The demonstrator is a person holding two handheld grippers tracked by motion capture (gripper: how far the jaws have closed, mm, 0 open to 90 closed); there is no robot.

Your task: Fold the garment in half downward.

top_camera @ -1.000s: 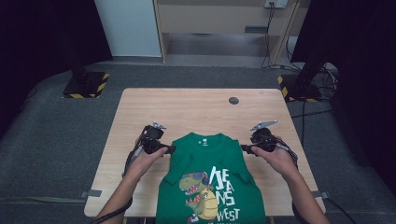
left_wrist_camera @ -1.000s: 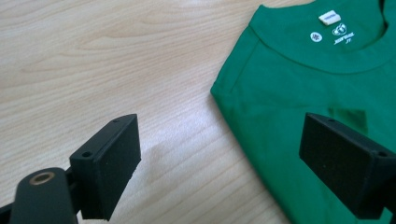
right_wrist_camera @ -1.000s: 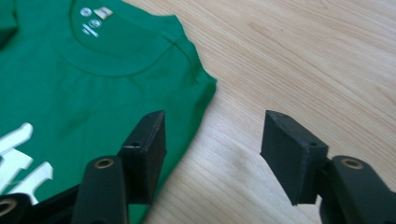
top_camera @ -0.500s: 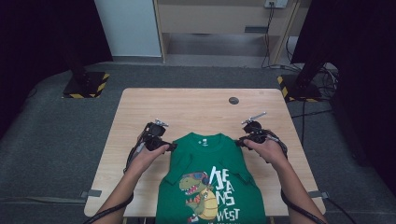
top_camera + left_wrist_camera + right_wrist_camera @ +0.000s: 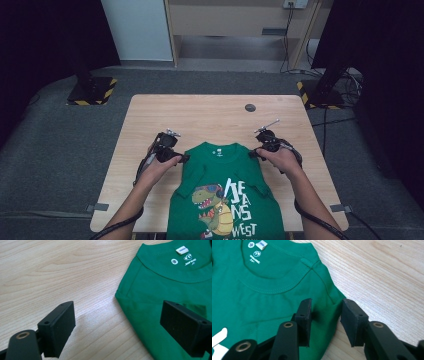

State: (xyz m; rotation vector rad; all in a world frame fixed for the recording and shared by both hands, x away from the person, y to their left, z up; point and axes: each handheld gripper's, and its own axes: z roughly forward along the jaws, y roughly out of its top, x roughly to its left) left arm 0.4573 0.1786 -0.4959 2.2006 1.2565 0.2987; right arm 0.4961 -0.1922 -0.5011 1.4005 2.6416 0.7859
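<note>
Green cotton dinosaur-print T-shirt point(image 5: 225, 195) lies flat, unfolded on the tabletop point(image 5: 210, 120). Left hand-held gripper point(image 5: 120, 322) gapes wide at 1 shoulder; right hand-held gripper point(image 5: 325, 315), jaws just opening slightly, straddles the other shoulder edge without pinching it yet.

Left gripper point(image 5: 125, 325): jaws wide apart, nothing pressed between them. Left finger point(image 5: 58, 326) sits over bare wooden table point(image 5: 50, 272). Right finger point(image 5: 186, 326) sits over the green T-shirt point(image 5: 160, 290). Shirt's shoulder edge runs through the gap, nearer the right finger. Collar with white label point(image 5: 181, 250) lies beyond the right finger, flat.
</note>
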